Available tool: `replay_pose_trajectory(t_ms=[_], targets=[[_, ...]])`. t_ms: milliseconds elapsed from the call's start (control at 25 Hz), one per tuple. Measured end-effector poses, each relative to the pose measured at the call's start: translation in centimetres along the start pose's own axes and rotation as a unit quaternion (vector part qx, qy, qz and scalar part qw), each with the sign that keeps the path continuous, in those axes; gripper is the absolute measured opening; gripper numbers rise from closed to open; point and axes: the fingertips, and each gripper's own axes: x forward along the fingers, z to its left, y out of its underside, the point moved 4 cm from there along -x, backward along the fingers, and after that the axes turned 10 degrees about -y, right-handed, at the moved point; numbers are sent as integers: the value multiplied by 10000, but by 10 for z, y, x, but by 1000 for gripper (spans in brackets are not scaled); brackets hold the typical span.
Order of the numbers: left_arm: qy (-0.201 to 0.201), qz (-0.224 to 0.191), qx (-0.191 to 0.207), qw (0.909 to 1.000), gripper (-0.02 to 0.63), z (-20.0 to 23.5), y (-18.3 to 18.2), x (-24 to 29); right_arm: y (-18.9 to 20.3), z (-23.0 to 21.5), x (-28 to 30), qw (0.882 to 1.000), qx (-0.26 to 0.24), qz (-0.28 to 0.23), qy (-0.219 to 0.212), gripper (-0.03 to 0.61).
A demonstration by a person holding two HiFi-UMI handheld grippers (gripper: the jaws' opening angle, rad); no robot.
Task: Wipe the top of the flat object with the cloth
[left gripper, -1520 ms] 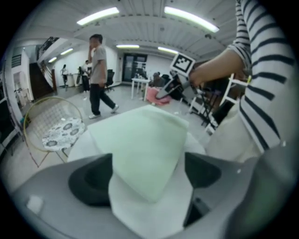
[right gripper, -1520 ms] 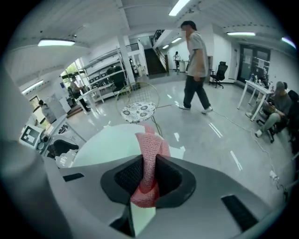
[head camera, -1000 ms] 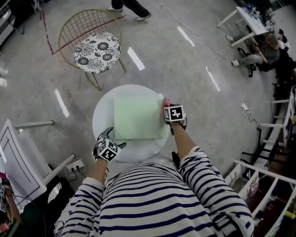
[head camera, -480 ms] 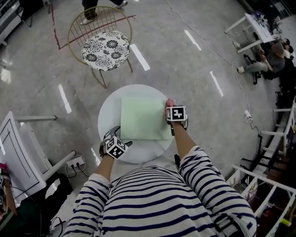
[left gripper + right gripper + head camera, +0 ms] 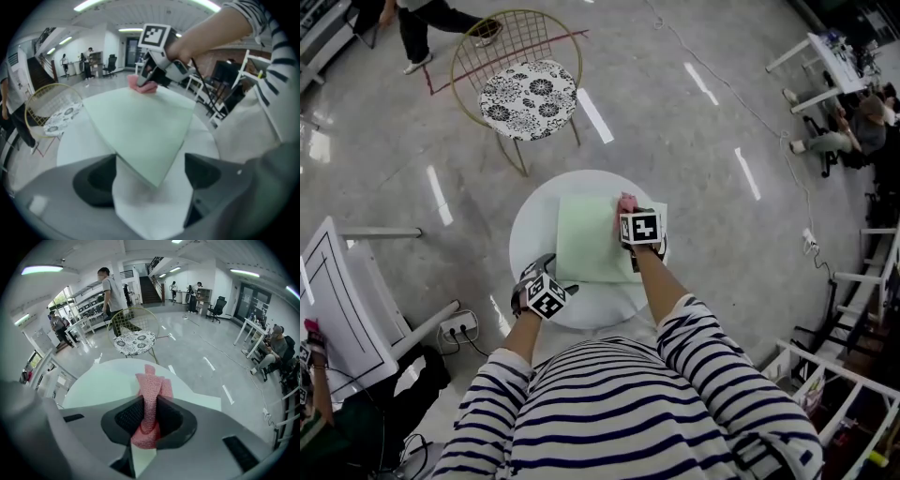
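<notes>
A pale green flat board (image 5: 591,242) lies on a round white table (image 5: 534,234). My right gripper (image 5: 628,212) is shut on a pink cloth (image 5: 626,203) and presses it onto the board's far right part. The right gripper view has the cloth (image 5: 150,394) pinched between the jaws over the board (image 5: 98,385). My left gripper (image 5: 546,270) hovers at the table's near left edge, open, with the board's near corner (image 5: 140,126) between its jaws but not touched. From there I also see the right gripper (image 5: 157,70) and the cloth (image 5: 143,84).
A gold wire chair with a floral cushion (image 5: 528,86) stands beyond the table. White frames (image 5: 337,300) and a power strip (image 5: 455,330) are on the floor at left. A person (image 5: 422,28) walks at far left; others sit at desks at right (image 5: 853,122).
My right gripper has slid the pink cloth from the board's right edge inward and away from me across its top. The left gripper has stayed at the near left corner.
</notes>
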Motion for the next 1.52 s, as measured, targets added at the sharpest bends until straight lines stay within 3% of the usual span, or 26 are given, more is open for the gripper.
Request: replay_pose_trajectory(t_ms=[640,1000,1320,1520], targets=[[46,-6,74,10000,456,1,-1,-4,-21,117,40,9941,-531,-195,-924,57],[21,41,198,9998,456,3,1,-3,1,162,41,9825,-1051,-86,-1533,57],[-50,119,335,9994,456,6,1,0,25,160,28,9712,-1572,10,-1793,57],[-47,163,377,9991,456,6,1,1,39,126,14,9751,-1539,52,-1597,57]])
